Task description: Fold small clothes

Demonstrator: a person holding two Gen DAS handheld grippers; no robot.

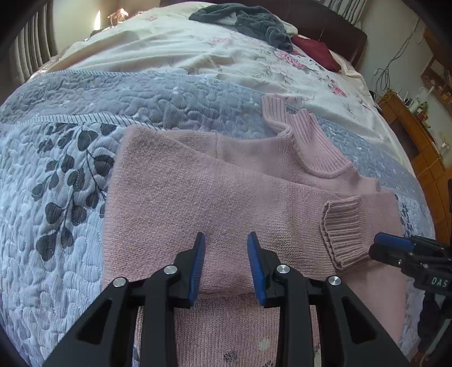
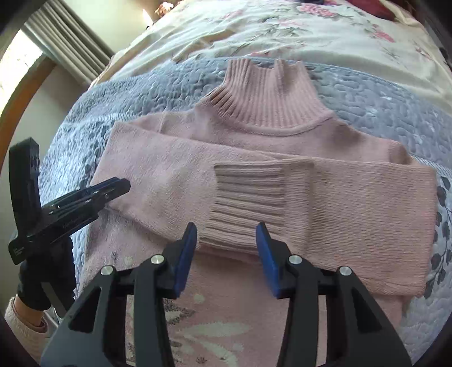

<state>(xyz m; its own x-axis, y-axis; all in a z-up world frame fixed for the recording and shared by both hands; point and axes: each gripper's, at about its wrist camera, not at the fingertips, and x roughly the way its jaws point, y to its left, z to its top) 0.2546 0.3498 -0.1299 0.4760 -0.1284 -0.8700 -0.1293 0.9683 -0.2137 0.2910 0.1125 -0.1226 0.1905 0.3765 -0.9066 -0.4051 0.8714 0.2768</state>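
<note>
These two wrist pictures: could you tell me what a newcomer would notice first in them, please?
The pink turtleneck sweater lies flat on the blue-grey quilt, a sleeve folded across its chest with the ribbed cuff near the middle. Both grippers hang open just above it, the left gripper over the folded sleeve and the right gripper at the cuff. Farther up the bed, a dark grey garment lies crumpled on the floral sheet.
</note>
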